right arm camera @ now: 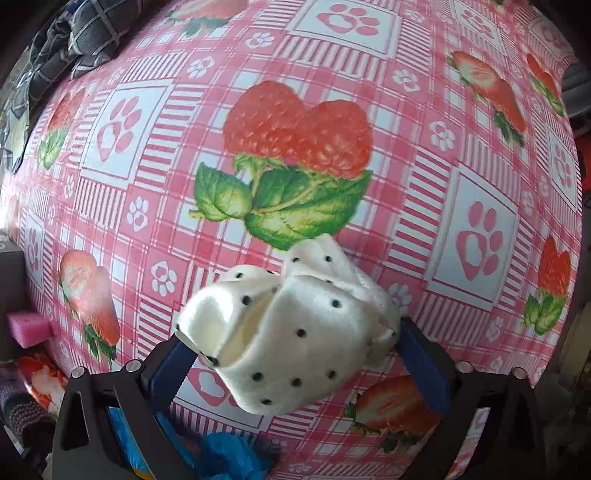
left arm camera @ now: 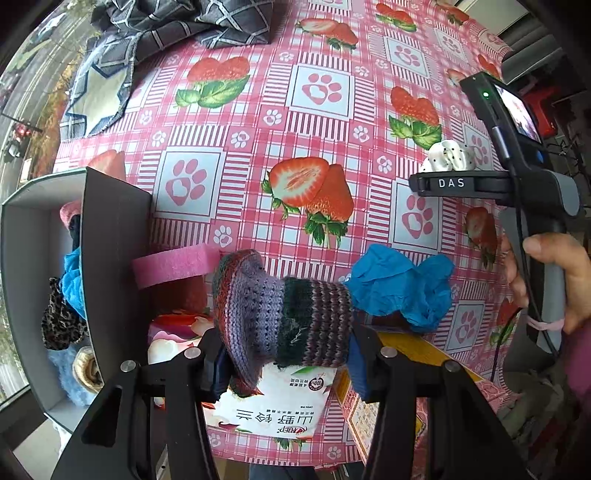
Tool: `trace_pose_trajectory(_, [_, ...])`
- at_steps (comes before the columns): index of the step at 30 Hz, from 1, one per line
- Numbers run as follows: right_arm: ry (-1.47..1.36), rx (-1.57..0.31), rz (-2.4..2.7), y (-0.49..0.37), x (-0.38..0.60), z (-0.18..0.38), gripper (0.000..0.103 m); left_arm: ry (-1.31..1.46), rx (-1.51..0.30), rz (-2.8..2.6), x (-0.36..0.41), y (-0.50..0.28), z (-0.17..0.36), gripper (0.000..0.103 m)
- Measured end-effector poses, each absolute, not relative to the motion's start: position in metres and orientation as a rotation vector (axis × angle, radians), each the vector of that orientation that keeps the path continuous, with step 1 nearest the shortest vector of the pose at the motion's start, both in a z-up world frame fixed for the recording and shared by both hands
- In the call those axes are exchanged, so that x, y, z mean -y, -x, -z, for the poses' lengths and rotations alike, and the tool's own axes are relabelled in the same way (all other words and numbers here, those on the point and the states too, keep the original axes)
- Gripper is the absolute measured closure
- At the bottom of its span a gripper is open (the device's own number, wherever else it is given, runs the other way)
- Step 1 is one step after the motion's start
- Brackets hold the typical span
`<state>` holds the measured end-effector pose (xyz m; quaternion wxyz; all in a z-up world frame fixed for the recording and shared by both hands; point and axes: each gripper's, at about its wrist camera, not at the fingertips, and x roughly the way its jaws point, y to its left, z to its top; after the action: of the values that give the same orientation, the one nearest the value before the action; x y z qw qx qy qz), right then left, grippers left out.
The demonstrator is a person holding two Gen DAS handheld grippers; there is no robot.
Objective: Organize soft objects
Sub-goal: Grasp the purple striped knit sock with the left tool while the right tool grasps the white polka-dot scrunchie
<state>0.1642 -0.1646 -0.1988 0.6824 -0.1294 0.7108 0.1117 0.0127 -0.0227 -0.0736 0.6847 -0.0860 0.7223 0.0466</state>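
My left gripper (left arm camera: 288,354) is shut on a striped purple, red and dark green knitted sock (left arm camera: 280,314) and holds it above the table's near edge. To its left stands a grey box (left arm camera: 110,236) with several soft items inside, among them a leopard-print piece (left arm camera: 61,321) and a blue fluffy piece (left arm camera: 74,280). My right gripper (right arm camera: 295,350) is shut on a white plush piece with black dots (right arm camera: 291,332), lifted over the pink strawberry tablecloth (right arm camera: 369,74). That gripper and the white plush piece (left arm camera: 448,155) also show at the right of the left wrist view.
A pink sponge (left arm camera: 173,264) lies beside the box. A crumpled blue plastic piece (left arm camera: 402,284) lies right of the sock. A snack packet (left arm camera: 273,402) and a yellow box (left arm camera: 413,354) lie under my left gripper. Dark checked cloth (left arm camera: 177,26) lies at the far left.
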Motion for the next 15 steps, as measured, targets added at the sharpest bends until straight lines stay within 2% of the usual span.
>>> trace_pose_trajectory(2, [0.268, -1.57, -0.237, -0.162, 0.165, 0.191, 0.027, 0.178, -1.61, -0.108, 0.024, -0.01, 0.072, 0.049])
trace_pose_trajectory(4, [0.266, -1.544, -0.241, -0.162, 0.165, 0.182, 0.066, 0.17, -1.606, -0.106, 0.027, -0.008, 0.072, 0.049])
trace_pose_trajectory(7, [0.245, -1.533, -0.265, -0.157, 0.167, 0.174, 0.074, 0.155, -1.597, -0.1, 0.033, -0.004, 0.073, 0.049])
trace_pose_trajectory(15, [0.124, -1.497, -0.293, -0.129, 0.193, 0.129, 0.074, 0.095, -1.556, -0.066, 0.041, 0.01, 0.059, 0.049])
